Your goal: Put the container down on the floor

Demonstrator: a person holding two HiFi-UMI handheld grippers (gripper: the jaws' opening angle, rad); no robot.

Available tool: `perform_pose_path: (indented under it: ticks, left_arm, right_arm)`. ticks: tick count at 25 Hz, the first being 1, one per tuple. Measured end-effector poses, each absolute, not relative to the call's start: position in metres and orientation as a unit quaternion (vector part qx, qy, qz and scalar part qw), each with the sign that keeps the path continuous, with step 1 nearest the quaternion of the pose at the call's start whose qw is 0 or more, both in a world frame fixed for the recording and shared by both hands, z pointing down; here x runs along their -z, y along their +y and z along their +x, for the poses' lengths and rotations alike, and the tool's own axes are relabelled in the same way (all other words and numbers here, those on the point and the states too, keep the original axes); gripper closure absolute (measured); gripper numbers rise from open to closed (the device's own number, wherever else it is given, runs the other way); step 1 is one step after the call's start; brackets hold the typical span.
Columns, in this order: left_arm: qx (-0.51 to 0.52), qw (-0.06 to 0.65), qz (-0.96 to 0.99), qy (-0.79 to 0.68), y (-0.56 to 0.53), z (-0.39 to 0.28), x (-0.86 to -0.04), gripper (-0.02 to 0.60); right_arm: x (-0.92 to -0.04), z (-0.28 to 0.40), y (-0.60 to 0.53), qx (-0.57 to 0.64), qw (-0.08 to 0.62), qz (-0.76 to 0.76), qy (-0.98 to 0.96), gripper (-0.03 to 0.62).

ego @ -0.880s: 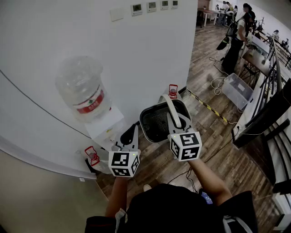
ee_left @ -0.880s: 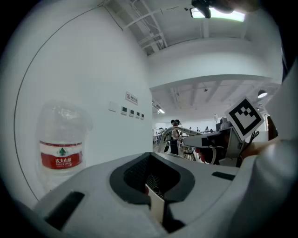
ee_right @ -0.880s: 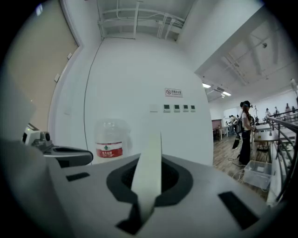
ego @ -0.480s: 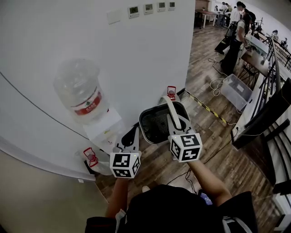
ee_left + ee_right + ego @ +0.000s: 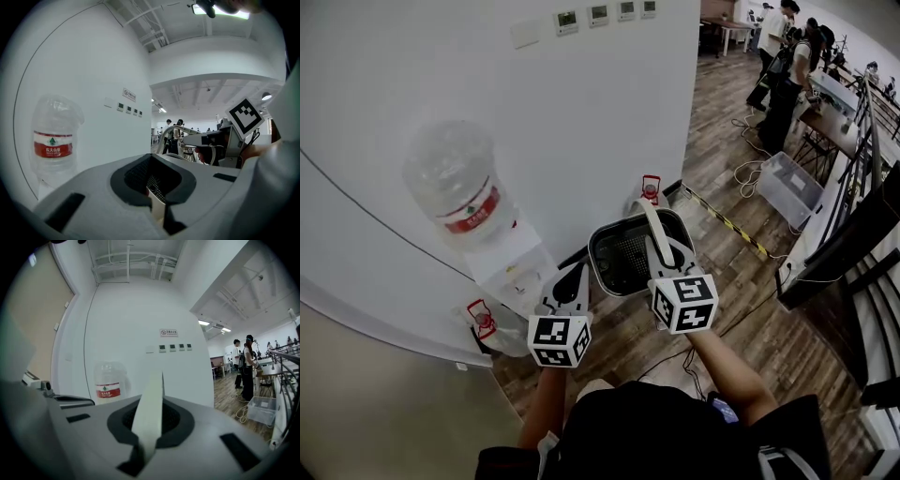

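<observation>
While the container (image 5: 623,251) hangs above the floor (image 5: 741,309), the right hand-held gripper (image 5: 146,430) pinches its stiff handle (image 5: 151,394) and the left hand-held gripper (image 5: 158,219) its rim (image 5: 154,200) (apparently); likely light, rigid plastic.

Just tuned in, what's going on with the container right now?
A person holds the dark container up with both grippers, beside a water dispenser at the white wall. The right gripper is shut on its white handle. The left gripper looks clamped on the rim at the container's left side. The container appears to hang above the wooden floor, not yet set down.
</observation>
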State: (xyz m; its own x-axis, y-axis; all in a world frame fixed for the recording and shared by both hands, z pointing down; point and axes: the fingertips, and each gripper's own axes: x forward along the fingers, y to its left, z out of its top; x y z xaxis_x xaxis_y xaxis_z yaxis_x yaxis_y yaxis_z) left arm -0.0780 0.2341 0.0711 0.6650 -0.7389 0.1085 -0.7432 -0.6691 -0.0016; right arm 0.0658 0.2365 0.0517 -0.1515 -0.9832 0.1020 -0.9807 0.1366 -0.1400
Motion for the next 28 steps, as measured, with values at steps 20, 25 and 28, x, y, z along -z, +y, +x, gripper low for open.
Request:
perform_pose_path:
  ticks: [20, 25, 28]
  left_arm:
    - [-0.072, 0.021, 0.906, -0.416, 0.196, -0.051, -0.086, 0.565]
    - [-0.060, 0.030, 0.900, -0.430, 0.157, -0.054, -0.084, 0.565]
    - [-0.057, 0.030, 0.899, -0.432, 0.134, -0.053, -0.084, 0.565]
  right_arm:
    - [-0.069, 0.088, 0.198, 0.099, 0.004, -0.638, 0.764, 0.564]
    - [-0.070, 0.092, 0.165, 0.100, 0.003, -0.636, 0.765, 0.564]
    - [-0.071, 0.095, 0.142, 0.101, 0.003, -0.637, 0.764, 0.563]
